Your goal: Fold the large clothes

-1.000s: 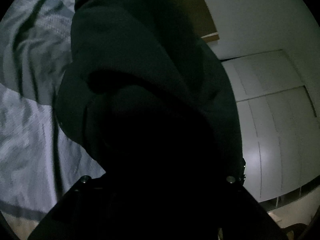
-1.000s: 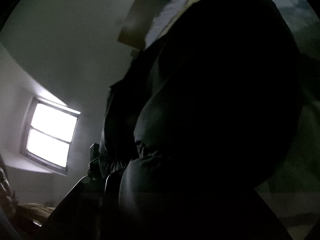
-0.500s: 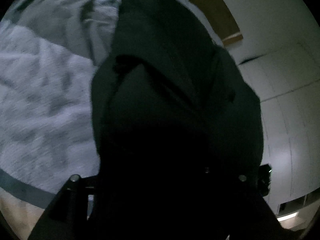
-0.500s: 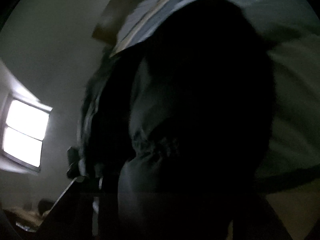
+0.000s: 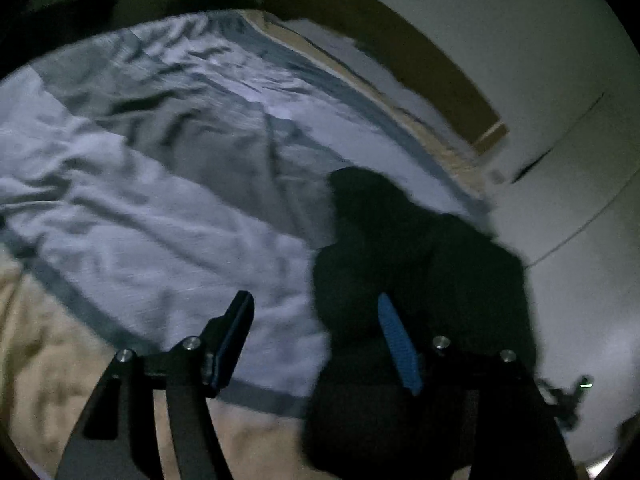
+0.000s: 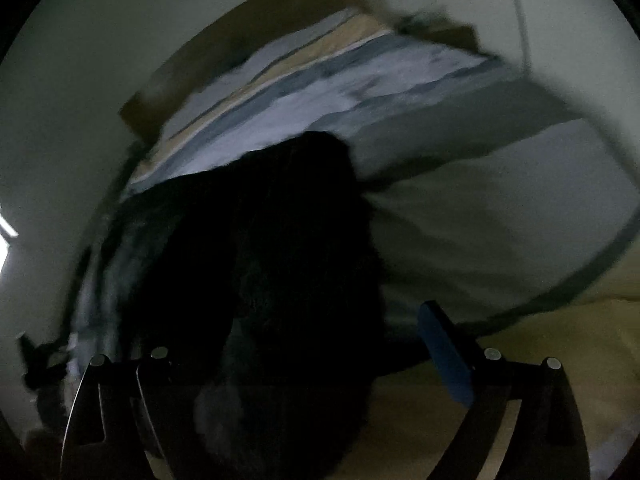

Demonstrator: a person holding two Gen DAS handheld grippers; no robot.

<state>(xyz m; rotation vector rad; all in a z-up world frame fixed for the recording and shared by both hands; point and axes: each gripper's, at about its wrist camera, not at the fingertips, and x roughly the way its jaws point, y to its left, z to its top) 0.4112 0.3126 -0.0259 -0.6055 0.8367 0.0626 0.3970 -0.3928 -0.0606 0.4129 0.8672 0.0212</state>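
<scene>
1. We look down on a bed in a dim room: a rumpled pale-blue duvet [image 5: 168,216] with darker grey-blue bands covers it, a tan sheet [image 5: 36,360] shows at its near edge, and a brown headboard [image 5: 400,44] stands against a plain white wall [image 5: 540,40].
2. The dark garment [image 5: 416,264] lies on the bed by the wall-side edge (in the right wrist view [image 6: 256,264] it fills the centre). Its long axis runs from us toward the headboard, narrowing to a rounded end that points that way.
3. It reads as near-black, thick and bunched; we cannot make out seams or details in the gloom.
4. Our left gripper [image 5: 316,312] has just been opening and stands released, its right finger over the cloth; our right gripper [image 6: 288,336] has also just been opening, spread wide, cloth between the fingers but unpressed.
</scene>
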